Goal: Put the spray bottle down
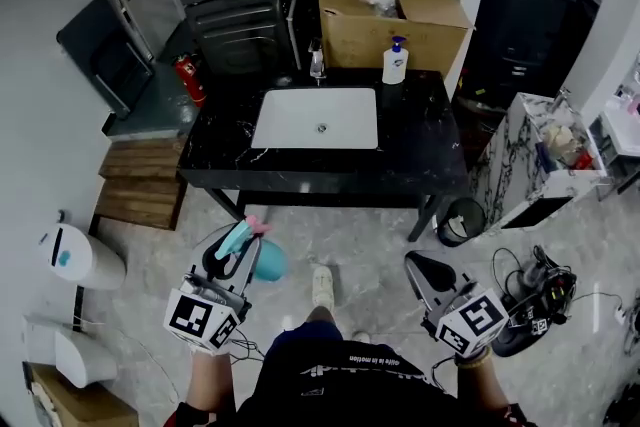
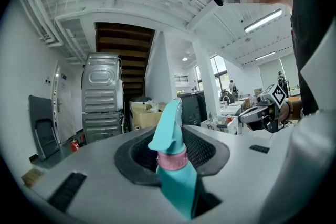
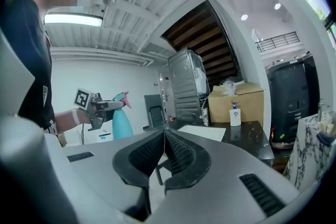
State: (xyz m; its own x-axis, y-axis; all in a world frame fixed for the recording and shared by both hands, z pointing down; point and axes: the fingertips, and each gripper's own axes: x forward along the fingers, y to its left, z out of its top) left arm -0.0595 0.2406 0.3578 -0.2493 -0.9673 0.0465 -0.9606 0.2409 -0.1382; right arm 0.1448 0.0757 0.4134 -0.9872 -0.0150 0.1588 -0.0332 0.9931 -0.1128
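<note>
Head view puts the left gripper point(image 1: 240, 240) at 7 o'clock, clamped on the teal spray bottle point(image 1: 267, 260), which hangs above the marble floor point(image 1: 370, 245). The right gripper point(image 1: 417, 267) at 5 o'clock has its jaws pressed together on nothing. At 12 o'clock the black counter point(image 1: 425, 150) has its near edge well apart from both grippers, with open top at 3 and 9 o'clock of the white sink point(image 1: 315, 118).

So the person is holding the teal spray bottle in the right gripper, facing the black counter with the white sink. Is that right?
Not quite. The teal spray bottle sits in the left gripper, not the right; the left gripper view shows its neck between the jaws. The right gripper is shut and empty. The person does face the black counter with the white sink.
</note>
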